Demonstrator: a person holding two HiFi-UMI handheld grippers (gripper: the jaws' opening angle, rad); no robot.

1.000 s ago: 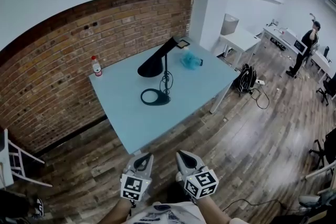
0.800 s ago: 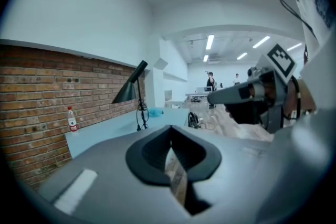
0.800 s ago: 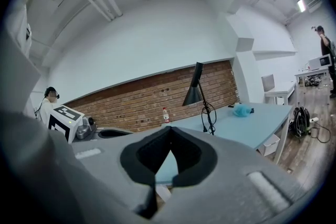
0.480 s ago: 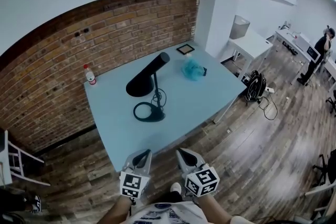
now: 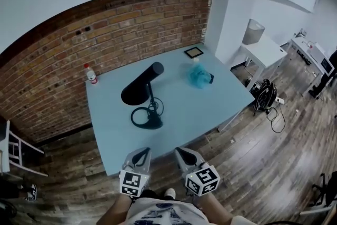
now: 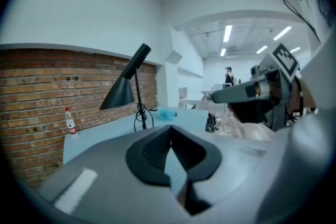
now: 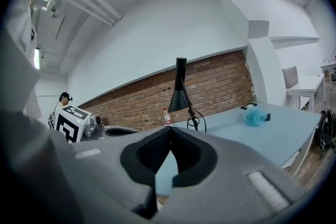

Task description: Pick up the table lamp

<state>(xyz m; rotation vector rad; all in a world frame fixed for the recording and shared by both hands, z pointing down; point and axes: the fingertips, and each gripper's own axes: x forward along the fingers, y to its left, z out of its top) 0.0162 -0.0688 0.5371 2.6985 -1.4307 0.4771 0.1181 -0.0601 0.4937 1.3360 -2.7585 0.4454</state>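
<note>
Your L hand-held gripper (image 5: 140,153) & R hand-held gripper (image 5: 184,153) are both closed on nothing, w/ the table lamp (image 5: 141,93) upright well ahead on the table (image 5: 200,108).

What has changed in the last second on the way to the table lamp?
The person has stepped closer to the table: in the head view the tips of the left gripper and right gripper now overlap its near edge, where earlier they showed against the floor. Nothing was grasped or released; both grippers stay shut and empty. The table lamp, water bottle and blue cloth have not moved.
</note>
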